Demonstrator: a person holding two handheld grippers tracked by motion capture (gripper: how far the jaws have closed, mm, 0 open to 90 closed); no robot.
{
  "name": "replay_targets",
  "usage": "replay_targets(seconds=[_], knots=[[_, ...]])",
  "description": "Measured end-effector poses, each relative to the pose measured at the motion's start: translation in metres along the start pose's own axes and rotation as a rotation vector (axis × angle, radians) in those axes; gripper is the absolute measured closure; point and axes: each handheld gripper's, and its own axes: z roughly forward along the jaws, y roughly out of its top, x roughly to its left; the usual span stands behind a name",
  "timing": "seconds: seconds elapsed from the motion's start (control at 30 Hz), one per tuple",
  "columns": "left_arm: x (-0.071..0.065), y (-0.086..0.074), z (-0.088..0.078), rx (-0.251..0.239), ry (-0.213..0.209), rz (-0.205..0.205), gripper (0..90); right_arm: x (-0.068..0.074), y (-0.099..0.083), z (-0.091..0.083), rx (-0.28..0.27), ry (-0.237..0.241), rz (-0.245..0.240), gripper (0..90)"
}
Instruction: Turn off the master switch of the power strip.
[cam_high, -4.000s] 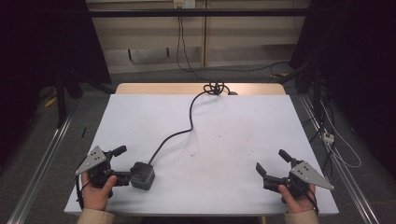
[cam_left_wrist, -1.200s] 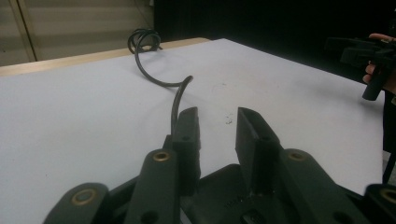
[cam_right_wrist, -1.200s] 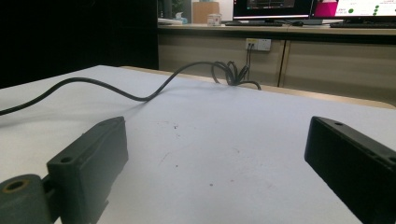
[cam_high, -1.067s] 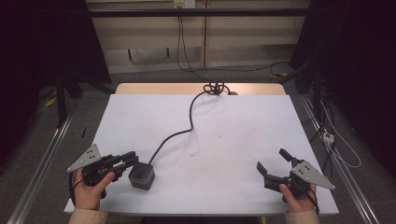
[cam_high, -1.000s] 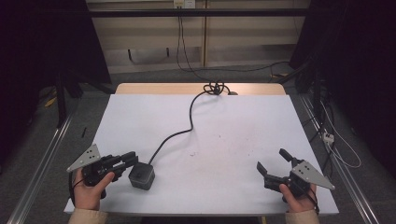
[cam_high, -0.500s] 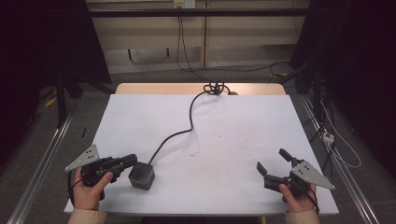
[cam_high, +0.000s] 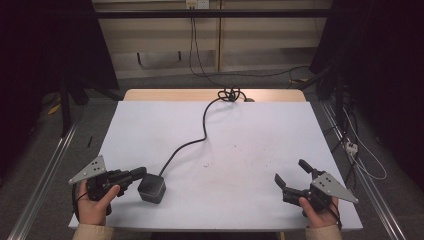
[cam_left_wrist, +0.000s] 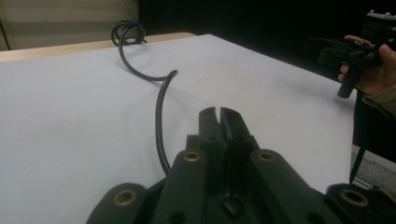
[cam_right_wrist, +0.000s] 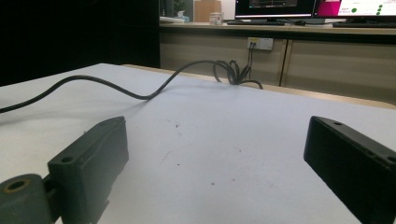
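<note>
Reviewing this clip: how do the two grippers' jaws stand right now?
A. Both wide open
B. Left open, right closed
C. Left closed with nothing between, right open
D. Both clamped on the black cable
C: in its own view the left gripper has its jaws pressed together with nothing between them, while the right gripper has its jaws spread wide over the bare white table.

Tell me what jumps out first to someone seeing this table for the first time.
A black cable snakes from a tangle at the far edge of the white table down to a small dark cube near the front left. The left tongs, shut with nothing between them, sit just beside that cube. At the front right, the right tongs gape open over bare tabletop.
</note>
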Motion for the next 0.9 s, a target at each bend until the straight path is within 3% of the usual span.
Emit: replay_targets(seconds=[0.2,0.9], knots=[[0.0007,0.0,-0.0017,0.0,-0.013,-0.013,90.0,-0.0003,0.0,0.0,0.0,-0.001,-0.001,6.0],[-0.0014,0.0005,-0.0006,0.043,-0.035,0.002,90.0,-0.0001,0.0002,-0.0002,0.0,-0.001,-0.001,6.0]])
